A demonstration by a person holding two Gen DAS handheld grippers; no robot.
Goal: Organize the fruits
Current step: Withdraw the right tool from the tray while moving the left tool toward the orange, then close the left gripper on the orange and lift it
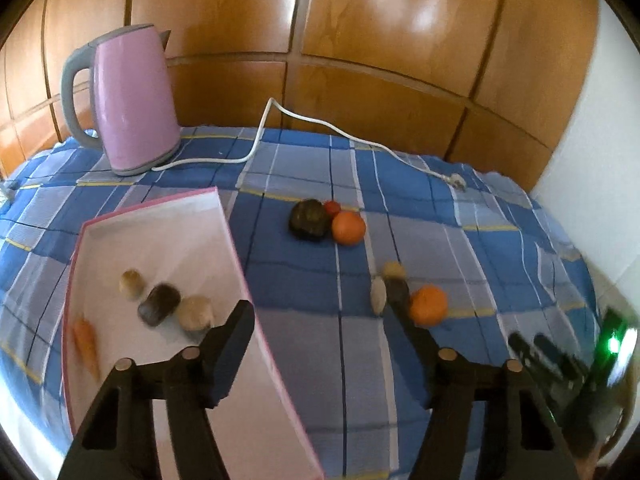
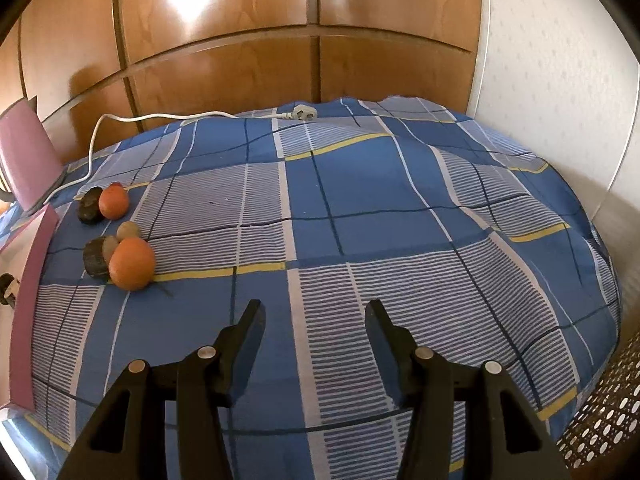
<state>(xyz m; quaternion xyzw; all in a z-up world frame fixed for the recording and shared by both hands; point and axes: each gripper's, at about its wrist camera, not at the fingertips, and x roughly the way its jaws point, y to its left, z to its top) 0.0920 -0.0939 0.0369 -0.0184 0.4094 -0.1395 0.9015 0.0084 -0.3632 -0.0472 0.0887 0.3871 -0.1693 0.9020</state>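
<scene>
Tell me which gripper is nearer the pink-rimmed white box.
Left. The left gripper hangs over the pink-rimmed white box's right wall; the right gripper sits apart, over bare cloth to its right.

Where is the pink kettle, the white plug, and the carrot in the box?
pink kettle (image 1: pixel 134 100), left wrist view, middle of its body.
white plug (image 2: pixel 301 112), right wrist view, its head.
carrot (image 1: pixel 86 346), left wrist view, its middle.

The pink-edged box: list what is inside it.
In the box lie a carrot, a pale round piece, a dark brown piece and another pale piece. The left gripper covers its near corner, so anything there is hidden.
</scene>
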